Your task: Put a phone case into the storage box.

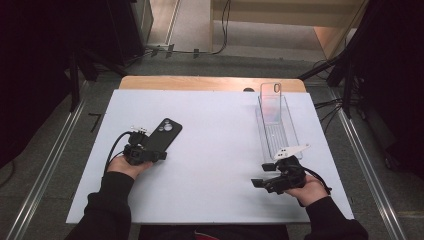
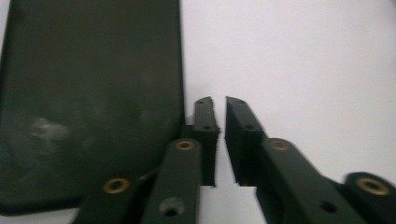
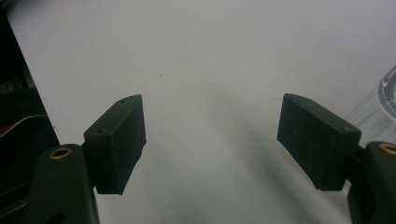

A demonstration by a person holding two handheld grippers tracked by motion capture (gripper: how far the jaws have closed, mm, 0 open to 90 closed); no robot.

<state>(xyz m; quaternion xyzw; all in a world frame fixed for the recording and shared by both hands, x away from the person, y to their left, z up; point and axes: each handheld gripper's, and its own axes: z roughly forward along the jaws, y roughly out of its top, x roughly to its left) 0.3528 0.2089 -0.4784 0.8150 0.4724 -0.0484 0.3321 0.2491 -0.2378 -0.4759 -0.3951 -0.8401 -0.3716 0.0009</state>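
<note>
At the near edge of a white counter (image 1: 210,165), two dark-sleeved forearms reach in, each hand holding black tongs. On the near right, the right tongs (image 1: 261,176) rest low over the counter, pointing left, with a grey three-cornered plate on top; in the right gripper view (image 3: 210,135) their jaws stand wide apart with only bare white surface between them. On the left, a little farther in, the left tongs (image 1: 150,152) sit at the near end of a black phone (image 1: 163,134), a cable looping from their body. In the left gripper view the left tongs (image 2: 220,128) show a narrow slit between the jaws, with nothing gripped in it; the phone (image 2: 88,102) lies just beside the left-hand jaw, outside the gap, its edge next to the pad. The phone lies flat on the counter's left half, camera lenses up at its far end, tilted toward the far right. Farther off on the right side, a clear plastic tray (image 1: 277,130) runs lengthwise away from the right tongs, and a clear phone case (image 1: 271,102) stands upright at its far end. Beyond the counter is grey floor with cables.
</note>
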